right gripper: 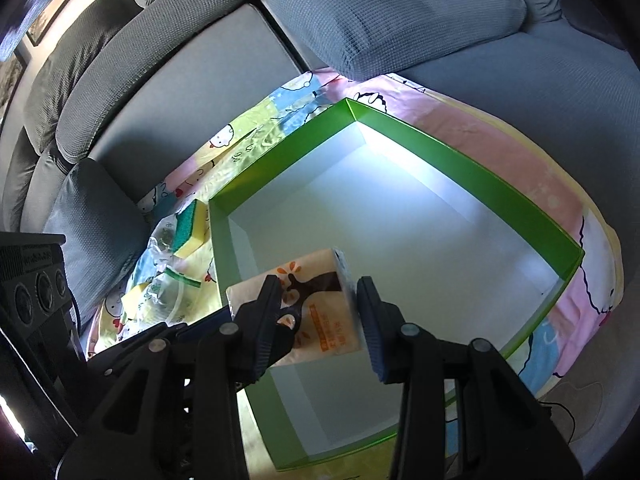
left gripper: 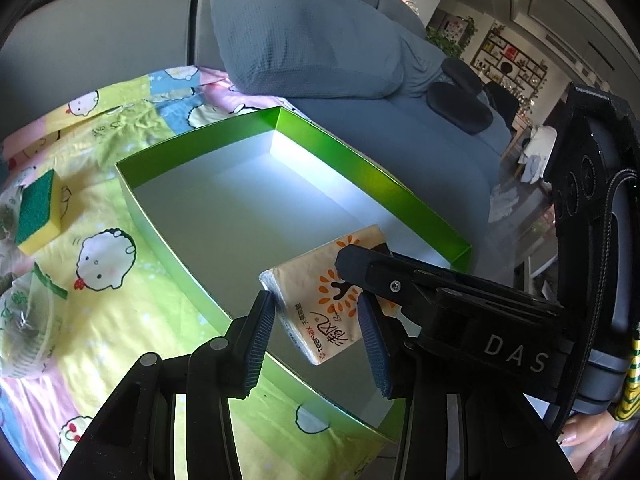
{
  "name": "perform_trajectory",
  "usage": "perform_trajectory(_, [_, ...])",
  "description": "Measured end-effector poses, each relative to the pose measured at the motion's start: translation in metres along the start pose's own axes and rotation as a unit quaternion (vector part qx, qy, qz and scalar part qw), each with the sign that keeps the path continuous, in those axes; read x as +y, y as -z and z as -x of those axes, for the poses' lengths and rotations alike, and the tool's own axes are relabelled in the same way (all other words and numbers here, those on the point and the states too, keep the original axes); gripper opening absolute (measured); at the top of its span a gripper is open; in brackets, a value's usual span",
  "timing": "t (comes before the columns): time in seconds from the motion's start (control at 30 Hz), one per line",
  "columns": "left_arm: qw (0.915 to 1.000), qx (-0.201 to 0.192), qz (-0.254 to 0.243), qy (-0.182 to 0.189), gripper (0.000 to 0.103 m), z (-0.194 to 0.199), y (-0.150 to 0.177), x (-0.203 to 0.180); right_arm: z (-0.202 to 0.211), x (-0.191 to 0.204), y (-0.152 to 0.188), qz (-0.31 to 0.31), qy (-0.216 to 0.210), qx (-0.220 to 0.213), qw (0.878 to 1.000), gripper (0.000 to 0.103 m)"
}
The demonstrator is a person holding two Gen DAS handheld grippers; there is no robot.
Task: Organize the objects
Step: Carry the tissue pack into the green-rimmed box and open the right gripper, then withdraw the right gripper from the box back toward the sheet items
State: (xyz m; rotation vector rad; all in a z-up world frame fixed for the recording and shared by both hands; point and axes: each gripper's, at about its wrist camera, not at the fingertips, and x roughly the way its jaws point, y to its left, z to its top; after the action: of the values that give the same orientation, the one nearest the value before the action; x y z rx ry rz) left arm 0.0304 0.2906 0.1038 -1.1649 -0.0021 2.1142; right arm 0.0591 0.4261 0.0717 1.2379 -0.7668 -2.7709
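Two grippers meet on one tissue pack (left gripper: 320, 300) in the left wrist view: at lower centre the left gripper (left gripper: 320, 320) has its blue ribbed pads on either side of the pack's short end, the left pad touching its edge, while the right gripper (left gripper: 372, 276) reaches in from the right of the frame and clamps the pack's far part. The pack, cream with orange and brown print, hangs tilted over the near right corner of an open green box (left gripper: 140, 208) with a white floor. This box lies on a cartoon-print sheet (left gripper: 120, 304) spread over a grey sofa (left gripper: 120, 32). At the left edge a yellow and green sponge (left gripper: 38, 212) rests on the sheet, with clear plastic packaging (left gripper: 24, 320) below it. In the right wrist view the right gripper (right gripper: 316, 312) at lower centre pinches the same pack (right gripper: 320, 304) between its pads, above the box (right gripper: 460, 168) floor near its left wall. The sponge (right gripper: 190, 228) lies just left of the box, outside it.
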Motion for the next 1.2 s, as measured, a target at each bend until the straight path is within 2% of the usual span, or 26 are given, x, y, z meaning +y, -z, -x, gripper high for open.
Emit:
perform_trajectory(0.17, [0.9999,-0.007,-0.004,-0.009,0.044,0.005,0.001,0.0,-0.003,0.004,-0.001,0.01,0.018,-0.02,1.0,0.039])
perform_trajectory(0.2, [0.9999,-0.011,-0.004,-0.012,0.044,0.008,0.001,0.001,-0.002,0.006,-0.002,0.015,0.028,-0.03,0.999,0.043])
perform_trajectory(0.23, [0.9998,-0.016,-0.005,-0.013,0.044,0.013,0.002,0.003,-0.001,0.007,-0.003,0.017,0.044,-0.043,0.998,0.05])
perform_trajectory(0.3, [0.9997,-0.019,-0.006,-0.013,0.044,0.02,0.002,0.009,0.001,0.011,-0.004,0.02,0.069,-0.071,0.995,0.09])
perform_trajectory(0.33, [0.9996,-0.023,-0.008,-0.015,0.044,0.025,0.003,0.014,0.003,0.014,-0.004,0.027,0.083,-0.089,0.992,0.092])
perform_trajectory(0.47, [0.9981,-0.049,-0.003,-0.036,0.046,0.046,0.007,0.038,0.0,0.029,-0.006,0.067,0.138,-0.126,0.98,0.091])
perform_trajectory(0.57, [0.9942,-0.076,0.004,-0.075,0.051,0.058,0.014,0.063,-0.011,0.038,-0.003,0.082,0.215,-0.158,0.96,0.093])
perform_trajectory(0.6, [0.9926,-0.08,0.008,-0.091,0.051,0.06,0.018,0.073,-0.017,0.041,-0.002,0.09,0.241,-0.155,0.954,0.093])
perform_trajectory(0.73, [0.9895,-0.064,0.035,-0.125,0.051,0.063,0.025,0.109,-0.035,0.047,0.0,0.125,0.281,-0.138,0.941,0.091])
perform_trajectory(0.8, [0.9843,-0.069,0.056,-0.152,0.051,0.067,0.028,0.125,-0.036,0.055,0.002,0.146,0.297,-0.151,0.931,0.092])
perform_trajectory(0.87, [0.9811,-0.076,0.08,-0.159,0.051,0.074,0.03,0.139,-0.038,0.062,0.004,0.164,0.297,-0.162,0.926,0.091])
perform_trajectory(1.03, [0.9736,-0.095,0.133,-0.159,0.051,0.093,0.034,0.169,-0.045,0.08,0.008,0.195,0.263,-0.171,0.929,0.086])
perform_trajectory(1.2, [0.965,-0.111,0.181,-0.153,0.051,0.109,0.043,0.197,-0.047,0.099,0.018,0.242,0.275,-0.192,0.91,0.084])
